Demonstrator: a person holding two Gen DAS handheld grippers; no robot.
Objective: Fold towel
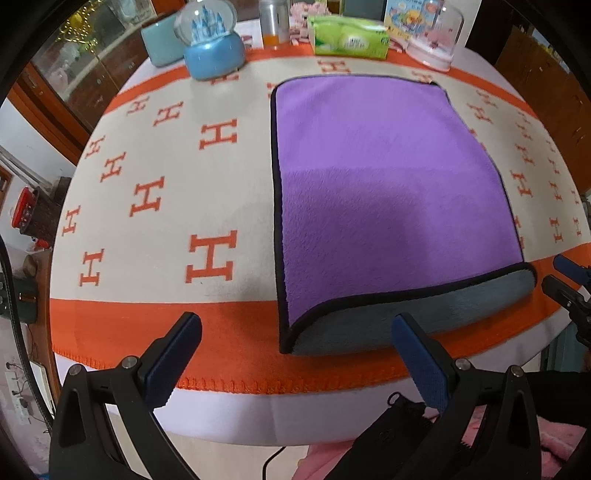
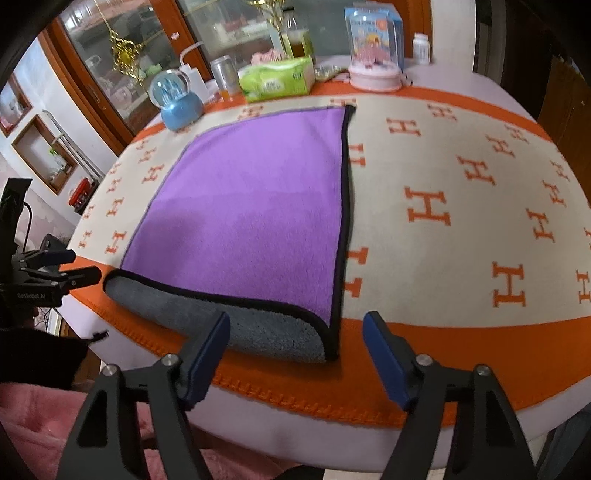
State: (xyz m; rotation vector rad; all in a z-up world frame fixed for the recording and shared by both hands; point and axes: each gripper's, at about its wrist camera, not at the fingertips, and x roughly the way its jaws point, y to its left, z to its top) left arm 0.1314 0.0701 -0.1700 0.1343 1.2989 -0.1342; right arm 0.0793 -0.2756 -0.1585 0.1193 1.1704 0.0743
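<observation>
A purple towel with a black hem and a grey underside lies folded on the orange-and-cream H-patterned cloth; its grey fold faces the near edge. It also shows in the right wrist view. My left gripper is open and empty, hovering just before the towel's near left corner. My right gripper is open and empty, at the towel's near right corner. The right gripper also shows at the right edge of the left wrist view, and the left gripper at the left edge of the right wrist view.
Along the far table edge stand a blue snow globe, a teal cup, a green tissue pack, a metal can and a pink dome ornament. The patterned cloth ends near the table's front edge. A wooden cabinet with glass doors stands behind the table.
</observation>
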